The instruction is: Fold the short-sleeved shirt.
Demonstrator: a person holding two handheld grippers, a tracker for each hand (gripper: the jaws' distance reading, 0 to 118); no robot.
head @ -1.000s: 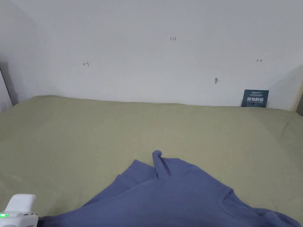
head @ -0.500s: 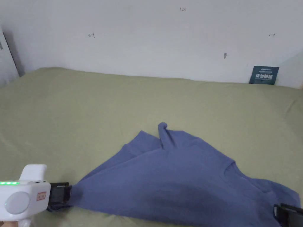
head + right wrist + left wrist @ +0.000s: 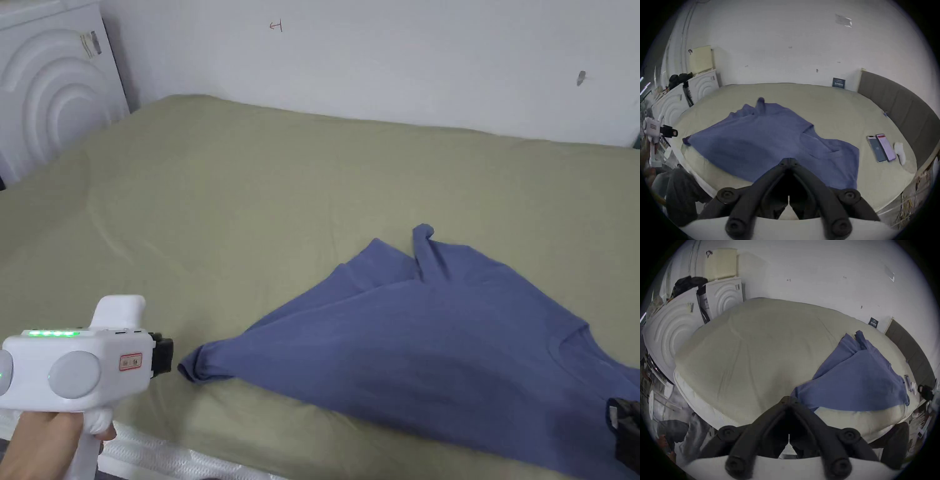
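1. the blue short-sleeved shirt (image 3: 431, 350) is lying spread on the bed (image 3: 262, 187), awaiting folding.
2. the left claw (image 3: 164, 354) is hovering clenched, empty, beside its corner.
3. the right claw (image 3: 788, 160) is clenched over the near edge; grip unclear.

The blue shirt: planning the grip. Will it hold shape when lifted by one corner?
Probably not. The blue shirt lies limp with a bunched ridge at its far edge, so it would likely droop and fold. It looks thin, probably light.

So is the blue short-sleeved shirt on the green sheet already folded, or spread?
Mostly spread: the blue short-sleeved shirt lies open on the green sheet, with only its far edge bunched and doubled over.
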